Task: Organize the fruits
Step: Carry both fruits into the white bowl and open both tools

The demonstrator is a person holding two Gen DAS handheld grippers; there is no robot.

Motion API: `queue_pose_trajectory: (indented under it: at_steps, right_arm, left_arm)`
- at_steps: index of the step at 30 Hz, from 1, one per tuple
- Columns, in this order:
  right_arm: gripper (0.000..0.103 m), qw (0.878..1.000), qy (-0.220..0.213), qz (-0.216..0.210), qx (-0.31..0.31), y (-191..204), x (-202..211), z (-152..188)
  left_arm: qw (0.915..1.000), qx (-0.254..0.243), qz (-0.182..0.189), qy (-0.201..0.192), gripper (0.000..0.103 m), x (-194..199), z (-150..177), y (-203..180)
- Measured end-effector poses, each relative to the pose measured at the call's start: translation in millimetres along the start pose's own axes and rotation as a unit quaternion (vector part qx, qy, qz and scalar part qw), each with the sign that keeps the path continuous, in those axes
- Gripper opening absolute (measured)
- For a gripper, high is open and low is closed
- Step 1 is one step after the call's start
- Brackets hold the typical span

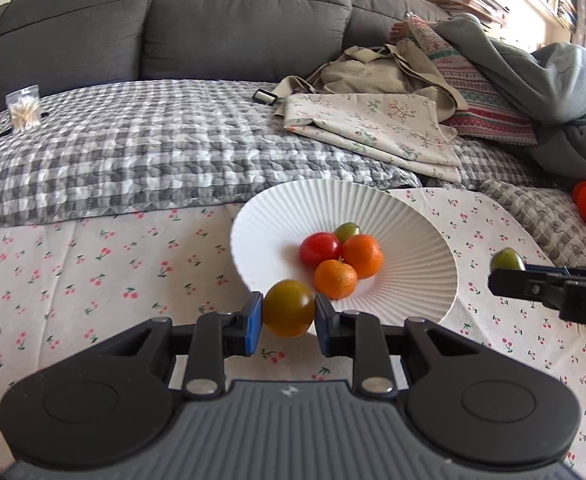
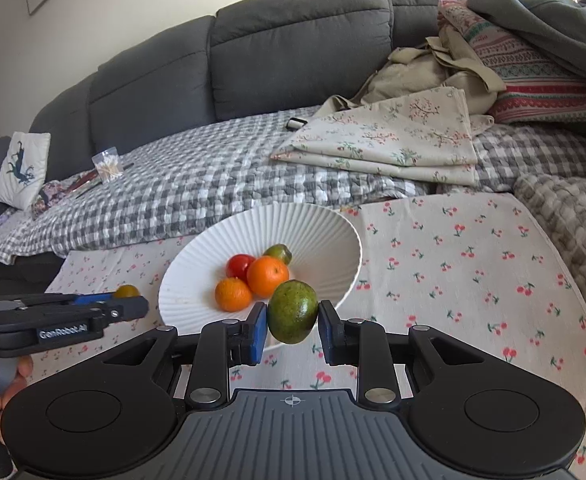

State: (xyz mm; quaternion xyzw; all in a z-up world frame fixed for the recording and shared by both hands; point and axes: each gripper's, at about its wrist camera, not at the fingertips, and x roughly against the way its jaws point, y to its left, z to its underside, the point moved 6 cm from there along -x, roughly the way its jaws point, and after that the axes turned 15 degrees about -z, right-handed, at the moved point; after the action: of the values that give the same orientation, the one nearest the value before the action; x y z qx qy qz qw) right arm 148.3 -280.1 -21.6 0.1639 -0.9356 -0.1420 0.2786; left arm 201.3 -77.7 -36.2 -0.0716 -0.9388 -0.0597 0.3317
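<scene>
While both grippers hang at the near rim of the ribbed white bowl (image 1: pixel 413 240), left gripper (image 1: pixel 289 314) clamps a smooth olive-orange tomato (image 1: pixel 288 307); right gripper (image 2: pixel 291 322) clamps a matte green oval fruit (image 2: pixel 292 311). Bowl holds four round fruits.

Each fisheye camera sits just behind its own gripper, looking forward and down along the fingers toward the sofa (image 1: pixel 213 20). The left view looks from the left side, the right view from the right. Both share the white bowl (image 1: pixel 413 216) close ahead, and each catches the other gripper at its edge.
</scene>
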Motion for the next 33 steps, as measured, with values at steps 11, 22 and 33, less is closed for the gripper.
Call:
queue_pose_trajectory:
  at_steps: [11, 22, 33]
  right_arm:
    - [0.026, 0.999, 0.016, -0.006, 0.035, 8, -33, -2]
    - [0.026, 0.998, 0.039, -0.008, 0.052, 9, -67, 2]
    - [0.031, 0.999, 0.025, -0.004, 0.036, 4, -60, -2]
  left_arm:
    - [0.9994, -0.033, 0.014, -0.002, 0.025, -27, -1, -28]
    - [0.9988, -0.047, 0.01, -0.006, 0.026, -45, 2, -34]
    - [0.9991, -0.039, 0.006, -0.018, 0.055, -35, -4, -29]
